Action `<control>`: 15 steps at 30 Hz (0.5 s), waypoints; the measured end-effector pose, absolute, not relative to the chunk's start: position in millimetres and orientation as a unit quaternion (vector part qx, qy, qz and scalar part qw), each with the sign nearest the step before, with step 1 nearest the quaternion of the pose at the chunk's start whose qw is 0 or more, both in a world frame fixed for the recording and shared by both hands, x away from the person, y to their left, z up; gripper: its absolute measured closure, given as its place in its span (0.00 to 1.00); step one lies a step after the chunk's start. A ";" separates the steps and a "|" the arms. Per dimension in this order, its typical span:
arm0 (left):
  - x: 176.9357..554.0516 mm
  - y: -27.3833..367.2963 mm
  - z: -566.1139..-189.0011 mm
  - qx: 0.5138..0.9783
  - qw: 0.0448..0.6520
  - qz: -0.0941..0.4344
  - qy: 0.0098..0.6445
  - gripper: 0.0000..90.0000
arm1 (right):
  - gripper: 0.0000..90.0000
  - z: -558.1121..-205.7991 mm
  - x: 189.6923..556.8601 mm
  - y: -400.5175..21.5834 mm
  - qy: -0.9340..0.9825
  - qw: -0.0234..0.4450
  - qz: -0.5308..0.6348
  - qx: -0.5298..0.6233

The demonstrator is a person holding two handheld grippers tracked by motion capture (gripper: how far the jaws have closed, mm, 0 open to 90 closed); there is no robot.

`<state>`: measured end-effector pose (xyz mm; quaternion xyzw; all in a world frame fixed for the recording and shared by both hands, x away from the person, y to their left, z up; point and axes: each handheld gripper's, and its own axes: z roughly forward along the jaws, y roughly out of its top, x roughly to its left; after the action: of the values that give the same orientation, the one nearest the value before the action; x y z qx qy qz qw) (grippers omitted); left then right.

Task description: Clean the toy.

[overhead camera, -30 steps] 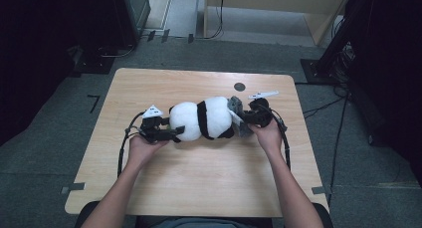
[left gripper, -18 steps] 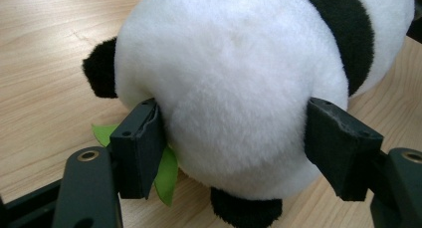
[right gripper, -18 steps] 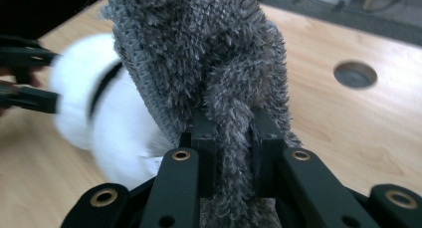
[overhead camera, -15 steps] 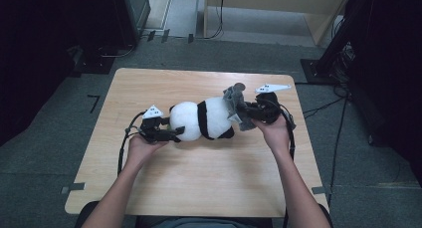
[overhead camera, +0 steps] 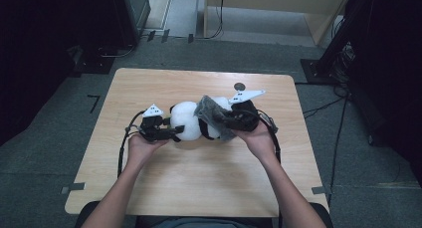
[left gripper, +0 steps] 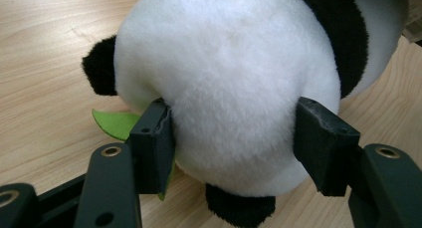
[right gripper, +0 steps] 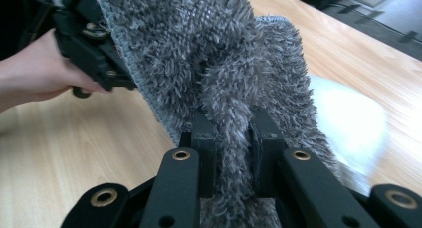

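Observation:
A black-and-white panda plush [overhead camera: 186,121] lies on its side in the middle of the wooden table [overhead camera: 199,188]. My left gripper [overhead camera: 174,131] holds its white round end from the left. In the left gripper view the jaws have just been closing, and both pads [left gripper: 157,138] now press into the white fur [left gripper: 234,63]. A green felt leaf [left gripper: 114,123] sticks out under the plush. My right gripper [right gripper: 233,143] is shut on a fold of a shaggy grey cloth [right gripper: 209,54]. It holds the cloth [overhead camera: 209,111] raised over the panda's right half.
A small dark round spot [overhead camera: 239,86] marks the table behind the plush. Cables trail from both grippers across the tabletop. Dark racks and stands surround the table on a grey floor, with tape strips [overhead camera: 74,188] at the table's near corners.
My right gripper has risen and moved left with the grey cloth, so the cloth now hangs over the panda's body. The left hand has stayed put and its jaws have narrowed on the plush.

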<state>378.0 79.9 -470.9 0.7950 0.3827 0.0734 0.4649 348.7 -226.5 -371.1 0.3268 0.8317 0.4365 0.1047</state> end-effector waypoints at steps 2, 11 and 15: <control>378.0 80.3 -470.9 0.795 0.466 0.073 0.381 0.43 | 0.86 -372.5 347.7 -217.4 0.836 0.096 0.436 0.319; 377.9 81.0 -470.5 0.795 0.467 0.072 0.381 0.47 | 0.86 -393.2 344.4 -173.8 0.860 0.059 0.420 0.283; 377.8 80.8 -470.5 0.793 0.468 0.072 0.383 0.47 | 0.86 -407.3 343.2 -156.6 0.871 0.045 0.409 0.270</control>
<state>377.8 80.8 -470.5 0.7933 0.3827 0.0723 0.4680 343.2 -156.6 -407.3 0.2696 0.8708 0.4088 0.0451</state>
